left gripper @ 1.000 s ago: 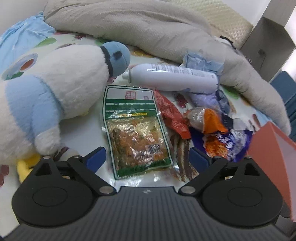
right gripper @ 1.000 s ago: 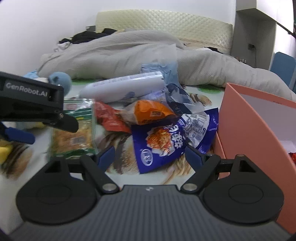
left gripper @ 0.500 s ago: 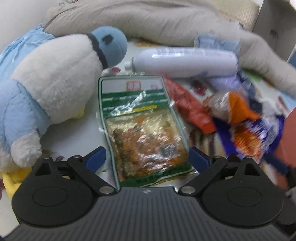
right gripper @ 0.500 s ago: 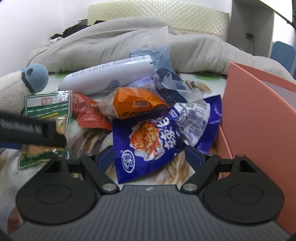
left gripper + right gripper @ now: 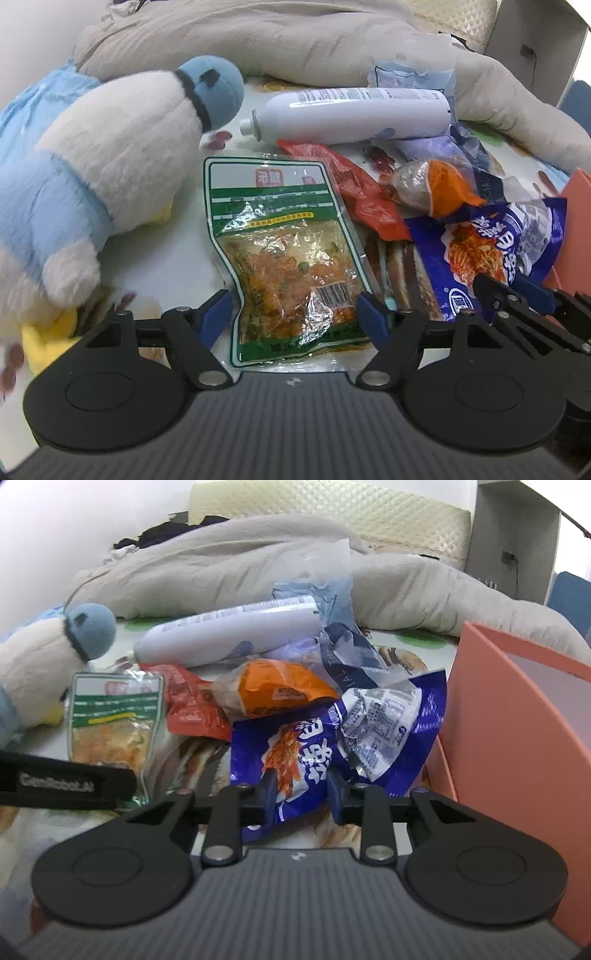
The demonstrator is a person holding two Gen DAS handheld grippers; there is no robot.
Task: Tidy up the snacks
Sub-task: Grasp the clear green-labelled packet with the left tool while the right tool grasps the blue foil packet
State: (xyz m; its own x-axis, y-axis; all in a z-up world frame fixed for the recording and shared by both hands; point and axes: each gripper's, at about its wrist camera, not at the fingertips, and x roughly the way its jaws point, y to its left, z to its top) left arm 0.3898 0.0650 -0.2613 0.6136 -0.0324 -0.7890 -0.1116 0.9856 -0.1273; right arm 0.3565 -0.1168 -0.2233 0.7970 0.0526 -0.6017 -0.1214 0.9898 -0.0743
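Largest first: we are working over a bed (image 5: pixel 177 258) with a printed sheet, a grey duvet (image 5: pixel 229 572) heaped at the back and a plush penguin (image 5: pixel 110 162) lying at the left. At the right edge stands the salmon-coloured box (image 5: pixel 517 716), which we judge to be where the snacks belong. A white spray bottle (image 5: pixel 351 114) lies behind the pile, not a snack.

The snacks lie in a loose heap between the penguin and the box: the green pickle pouch (image 5: pixel 291 251) flat on the sheet, the blue noodle bag (image 5: pixel 332 738) crumpled just beside the box, an orange packet (image 5: pixel 273 690) and a red packet (image 5: pixel 362 195) behind them.

Our left claw (image 5: pixel 295 314) has just been closing and brackets the near end of the green pouch, its pads beside the edges but not visibly pressing. Our right claw (image 5: pixel 301 794) has also just been closing, now narrow, with a fold of the blue bag pinched between its pads.

What could go wrong (both bags are slick film): the pinched fold may slide out on lifting, the flat pouch may buckle instead of rising, and the two claws, working near each other, could collide.
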